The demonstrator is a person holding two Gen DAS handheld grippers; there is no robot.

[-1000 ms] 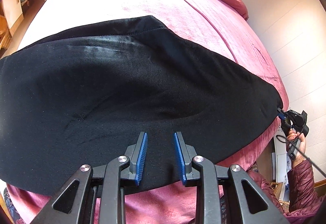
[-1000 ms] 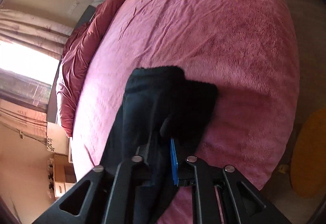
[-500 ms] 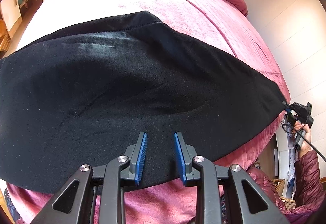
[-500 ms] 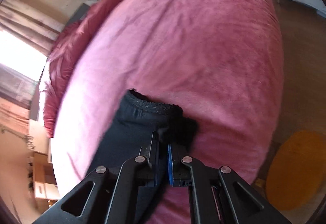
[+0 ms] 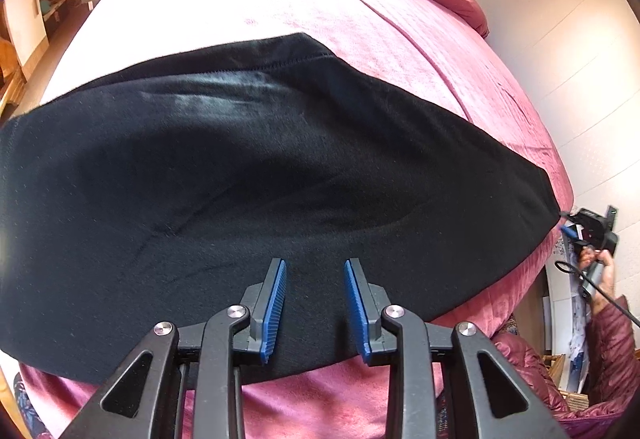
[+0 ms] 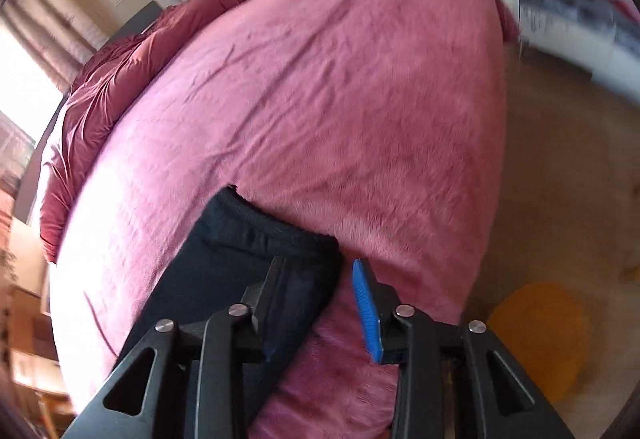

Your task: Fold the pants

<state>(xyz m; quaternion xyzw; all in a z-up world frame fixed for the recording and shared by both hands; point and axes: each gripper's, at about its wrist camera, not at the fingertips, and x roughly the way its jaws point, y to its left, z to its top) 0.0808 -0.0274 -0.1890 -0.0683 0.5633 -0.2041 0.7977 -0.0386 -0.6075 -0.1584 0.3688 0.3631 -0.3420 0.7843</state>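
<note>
Lying flat across the near side of the bed (image 5: 360, 23), the black pants (image 5: 240, 179) look laid out for folding; left gripper (image 5: 314, 309) hovers wide above them, right gripper (image 6: 316, 309) spread wide at the waistband (image 6: 276, 227), gripping nothing.

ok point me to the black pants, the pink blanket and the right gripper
black pants (image 5: 256, 175), left wrist view, middle of the spread fabric
pink blanket (image 6: 340, 99), right wrist view, bare stretch beyond the pants
right gripper (image 6: 316, 303), right wrist view, open gap midway between its fingertips
</note>
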